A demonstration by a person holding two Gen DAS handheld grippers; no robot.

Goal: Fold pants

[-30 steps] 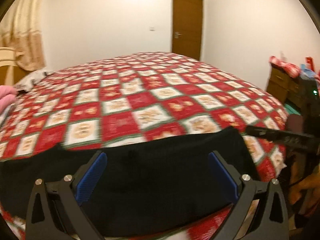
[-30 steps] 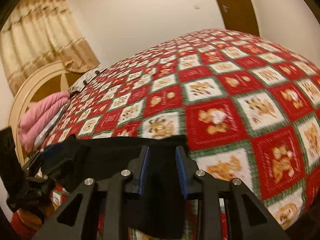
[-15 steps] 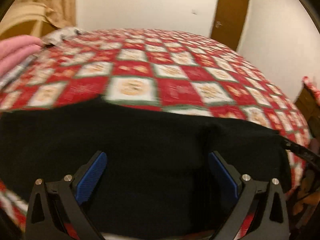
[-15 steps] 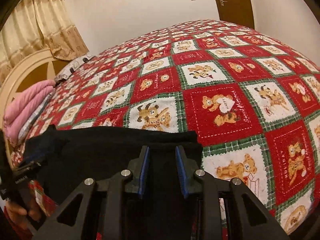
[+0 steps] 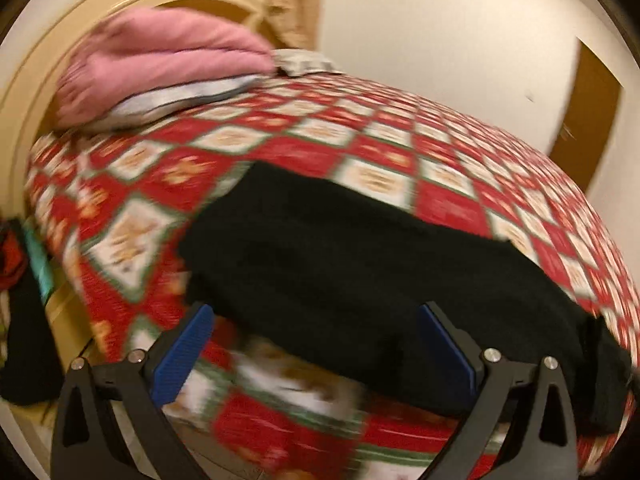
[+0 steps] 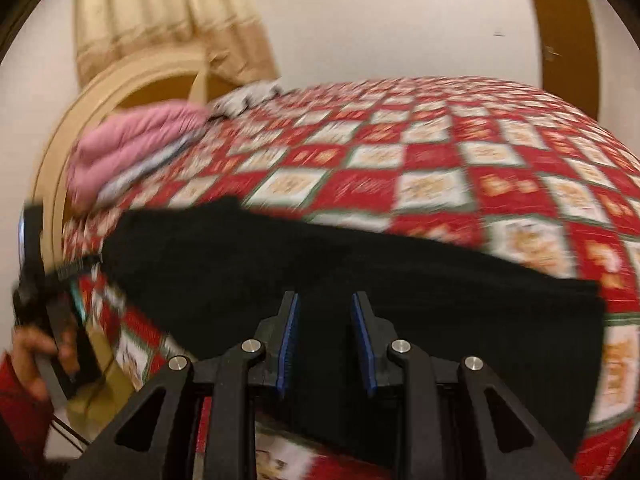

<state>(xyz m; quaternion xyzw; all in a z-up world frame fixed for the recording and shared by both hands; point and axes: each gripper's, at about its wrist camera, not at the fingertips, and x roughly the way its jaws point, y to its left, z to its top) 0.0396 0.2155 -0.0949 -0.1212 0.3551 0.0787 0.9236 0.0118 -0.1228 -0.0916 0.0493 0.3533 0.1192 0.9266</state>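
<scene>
Black pants (image 5: 360, 260) lie as a long folded band across the near part of the bed; the right wrist view shows them too (image 6: 320, 264). My left gripper (image 5: 316, 312) is wide open at the band's near edge, close to its left end, with nothing pinched between the blue pads. My right gripper (image 6: 325, 298) hangs over the middle of the near edge. Its jaws stand a narrow gap apart and black cloth shows through that gap and runs on under the fingers. A person's hand (image 6: 36, 344) holds the left gripper's handle at the far left.
The bed has a red, white and green checked cover (image 6: 440, 160). A pink folded blanket (image 5: 160, 60) and a pillow lie by the cream headboard (image 5: 32, 92). A curtain (image 6: 160, 20) and a brown door (image 6: 560, 20) are behind. The bed's near edge drops off below both grippers.
Both views have swung toward the headboard end. The left gripper has gone left to the pants' left end. The right gripper has shifted from the right end toward the middle. Neither jaw gap changed.
</scene>
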